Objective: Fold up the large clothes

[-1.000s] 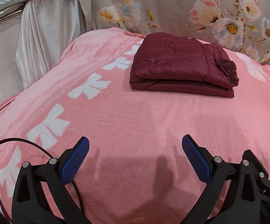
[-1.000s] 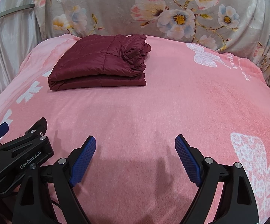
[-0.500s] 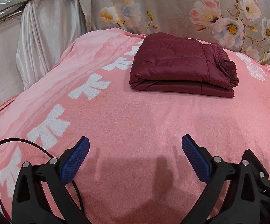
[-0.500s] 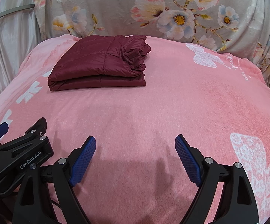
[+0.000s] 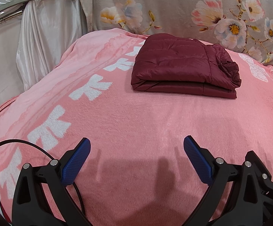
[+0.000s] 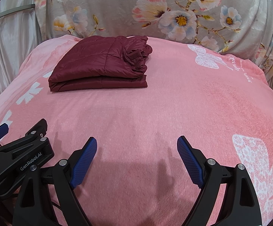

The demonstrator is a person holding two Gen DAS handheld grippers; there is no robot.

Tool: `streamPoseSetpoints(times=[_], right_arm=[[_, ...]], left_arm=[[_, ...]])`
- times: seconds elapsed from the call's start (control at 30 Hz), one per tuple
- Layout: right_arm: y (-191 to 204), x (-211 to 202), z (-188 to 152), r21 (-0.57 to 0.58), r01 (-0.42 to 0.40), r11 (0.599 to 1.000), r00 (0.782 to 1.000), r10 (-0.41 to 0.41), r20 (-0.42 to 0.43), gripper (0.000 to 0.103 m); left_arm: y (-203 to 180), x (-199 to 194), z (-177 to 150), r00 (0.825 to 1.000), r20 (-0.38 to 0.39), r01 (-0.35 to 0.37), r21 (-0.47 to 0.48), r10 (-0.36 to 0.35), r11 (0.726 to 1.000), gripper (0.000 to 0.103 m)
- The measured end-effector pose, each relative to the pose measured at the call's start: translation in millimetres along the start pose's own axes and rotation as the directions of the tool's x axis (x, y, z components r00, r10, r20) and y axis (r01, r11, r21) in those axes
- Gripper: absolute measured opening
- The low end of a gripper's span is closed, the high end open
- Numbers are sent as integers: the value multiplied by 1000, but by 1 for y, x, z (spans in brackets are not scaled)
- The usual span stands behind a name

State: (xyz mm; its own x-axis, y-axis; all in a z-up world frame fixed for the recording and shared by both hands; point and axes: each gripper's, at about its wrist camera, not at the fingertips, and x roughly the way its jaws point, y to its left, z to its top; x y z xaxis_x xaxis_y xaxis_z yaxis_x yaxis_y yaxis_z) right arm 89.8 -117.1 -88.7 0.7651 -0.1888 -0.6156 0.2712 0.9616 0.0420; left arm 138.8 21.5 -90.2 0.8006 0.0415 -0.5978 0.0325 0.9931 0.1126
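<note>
In the left wrist view, the left gripper (image 5: 136, 156) hung released over the pink blanket (image 5: 136, 116), the folded maroon jacket (image 5: 183, 69) lying at one o'clock, well apart. In the right wrist view, the right gripper (image 6: 136, 156) gaped empty, the jacket at eleven o'clock. The fold looked finished; only the bunched right edge might need squaring, with light pinches

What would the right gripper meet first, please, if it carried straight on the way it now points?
Most likely the bare pink fleece blanket just ahead of the open right gripper. The folded maroon quilted jacket lies farther off and to its left, though depth is unclear.
</note>
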Motion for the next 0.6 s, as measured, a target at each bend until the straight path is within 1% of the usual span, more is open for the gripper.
streamPoseSetpoints(times=[0.3,0.6], right_arm=[[-1,-3,2,2,4,1000,1000,-4,5,85],[-2,-3,3,2,5,1000,1000,-5,6,85]], left_arm=[[1,-1,0,1000,3,-3,2,3,1000,96],[4,-1,3,1000,10,-3,5,3,1000,94]])
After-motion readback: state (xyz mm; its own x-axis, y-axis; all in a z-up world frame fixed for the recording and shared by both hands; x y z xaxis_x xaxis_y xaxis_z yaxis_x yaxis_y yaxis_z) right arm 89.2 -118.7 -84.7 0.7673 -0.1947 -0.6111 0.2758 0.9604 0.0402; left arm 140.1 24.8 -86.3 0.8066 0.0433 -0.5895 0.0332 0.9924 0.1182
